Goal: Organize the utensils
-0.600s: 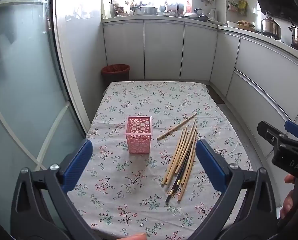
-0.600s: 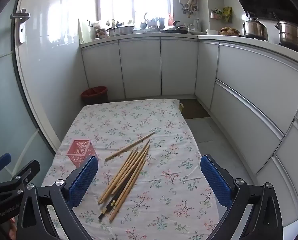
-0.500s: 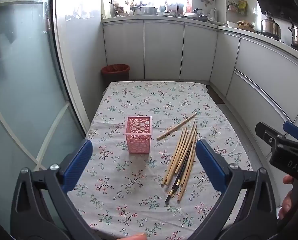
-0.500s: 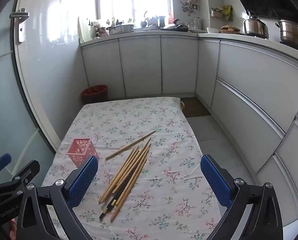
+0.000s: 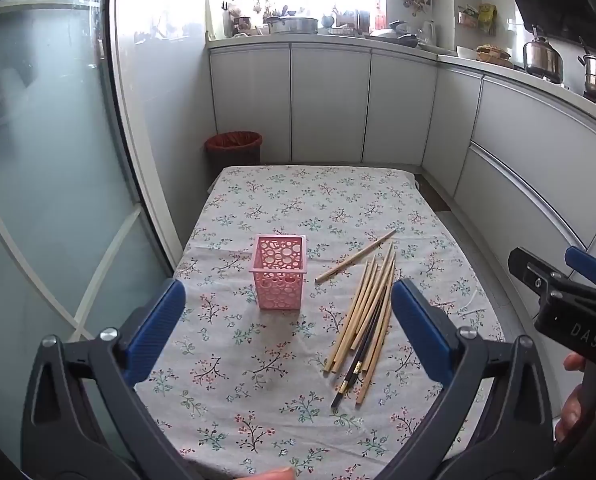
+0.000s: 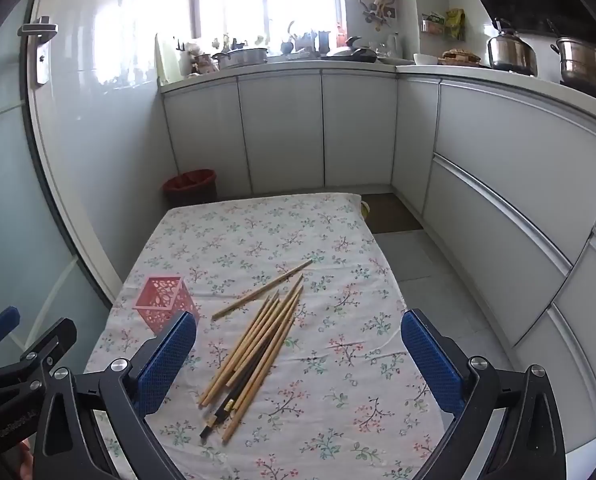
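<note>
Both claws, left (image 5: 288, 334) and right (image 6: 298, 360), gape wide above chopsticks (image 5: 368, 312)

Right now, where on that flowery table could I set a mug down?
The far half of the floral tablecloth, beyond the pink perforated plastic basket and the lone bamboo chopstick, is bare. So is the near strip before the basket. The bundle of bamboo and dark chopsticks crowds the right middle.
</note>
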